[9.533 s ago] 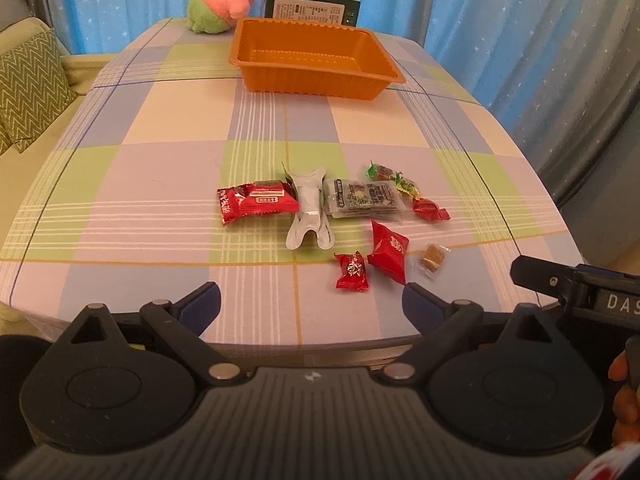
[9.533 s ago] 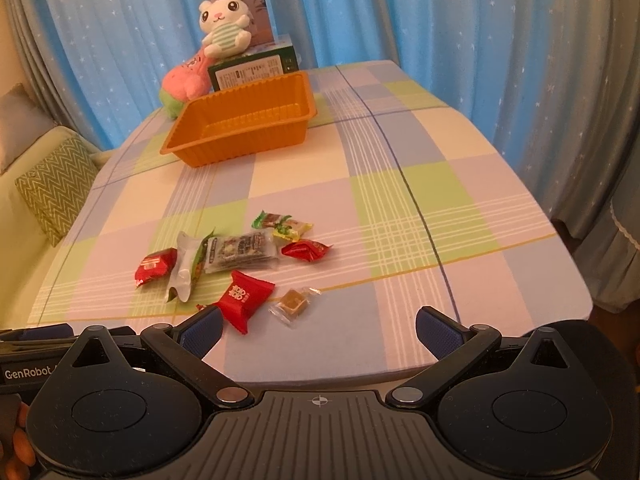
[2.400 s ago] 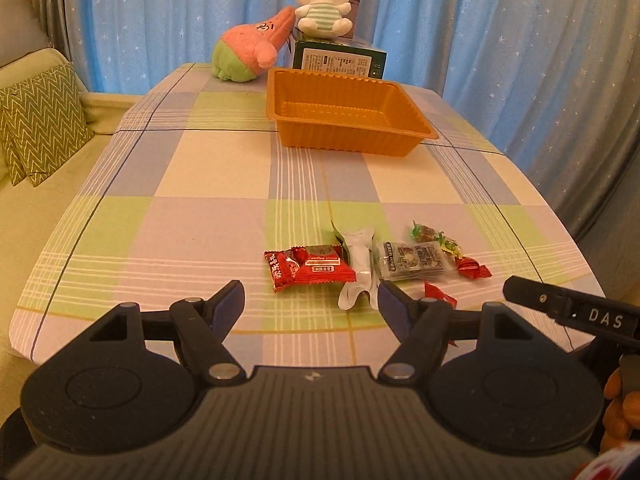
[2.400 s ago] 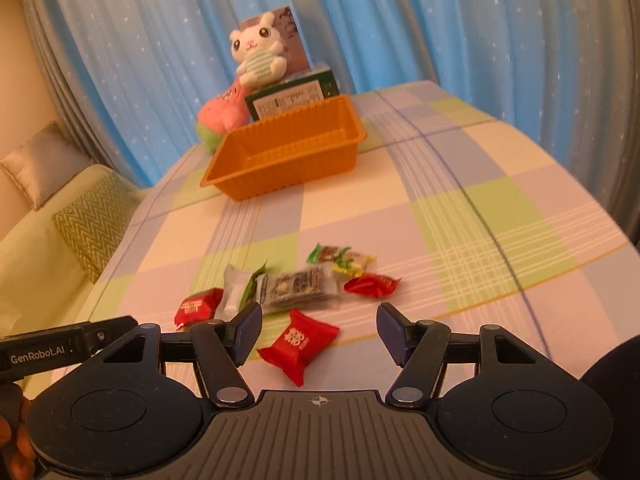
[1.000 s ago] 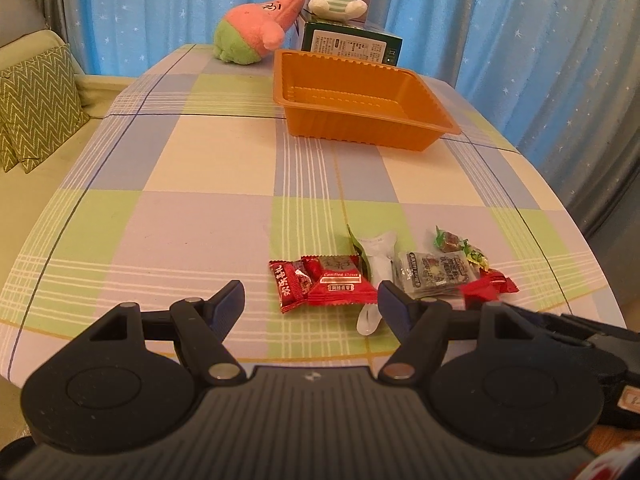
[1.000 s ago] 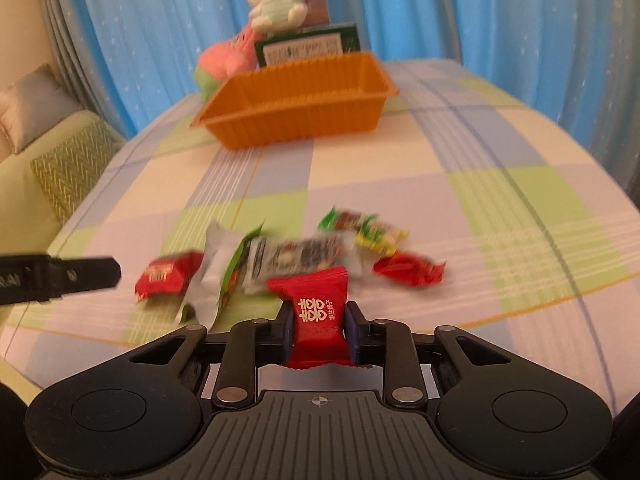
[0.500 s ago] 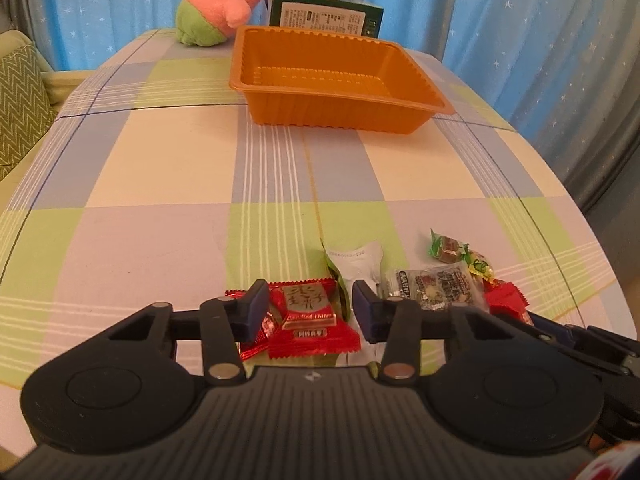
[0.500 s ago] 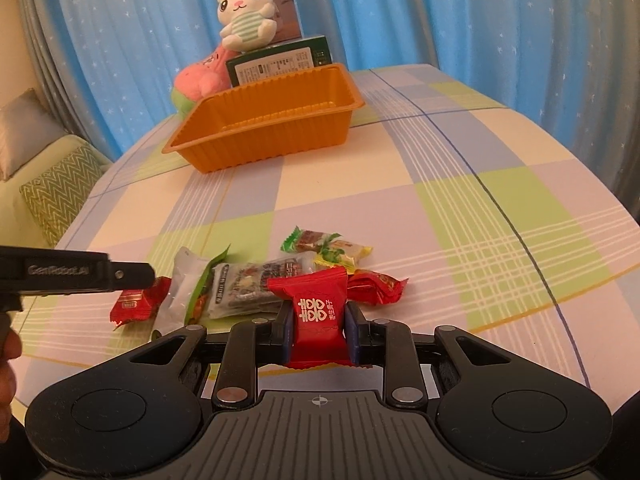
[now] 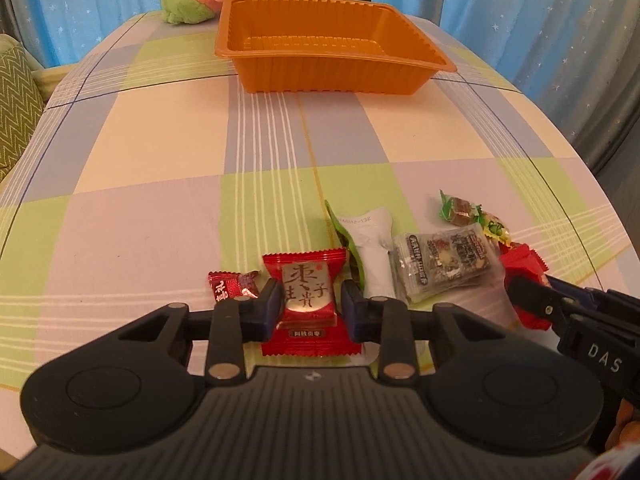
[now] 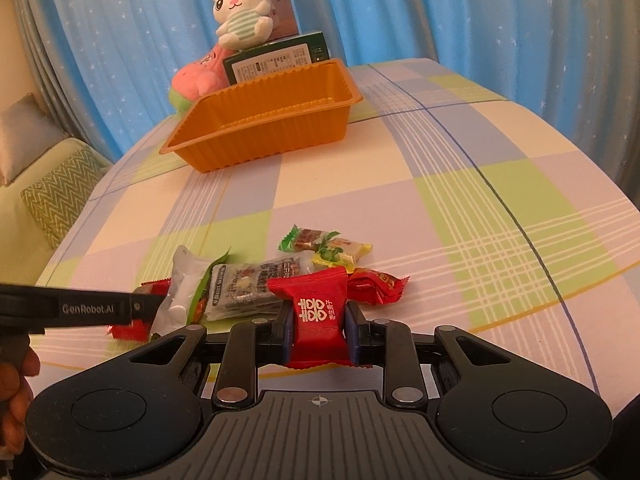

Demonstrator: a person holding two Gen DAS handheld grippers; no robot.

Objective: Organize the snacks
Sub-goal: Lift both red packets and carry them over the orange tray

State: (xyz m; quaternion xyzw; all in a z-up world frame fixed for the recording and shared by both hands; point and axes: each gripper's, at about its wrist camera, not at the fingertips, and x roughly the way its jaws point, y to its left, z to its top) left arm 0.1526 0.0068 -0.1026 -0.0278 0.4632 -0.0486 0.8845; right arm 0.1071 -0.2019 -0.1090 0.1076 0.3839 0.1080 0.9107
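Pinched now in the left tongs (image 9: 308, 305): the red date candy (image 9: 306, 294), clamped across its middle between the blue pads. Half a second back, merely straddled by spread fingers; a second back, lying free on the counter (image 9: 160, 152). So, a fresh grasp on the left side, whether already lifted or only squeezed against the cloth, hard to tell from this low view.

Pressed shut as before in the right tongs (image 10: 318, 330): the red double-happiness candy (image 10: 318, 312), held for a full second already and carried clear of the pile.

Meaning for the task: both tools loaded, nothing yet delivered. Orange tray (image 9: 332, 80) bare inside, standing well beyond the pile toward the curtain side of the counter.

Left behind, all on the near side of the orange tray and well apart from it: small red candy (image 9: 230, 285) just left of the gripped date candy; white sachet (image 9: 370, 248) and clear nut bar (image 9: 444, 264) just right of it; green-wrapped sweets (image 9: 460, 210) a little nearer the tray; another red candy (image 10: 376, 282) beside the nut bar.

Likely next: carrying both pieces forward over the tray rim and releasing. Slippery, crinkly wrappers, so some risk of a piece twisting out on the way.
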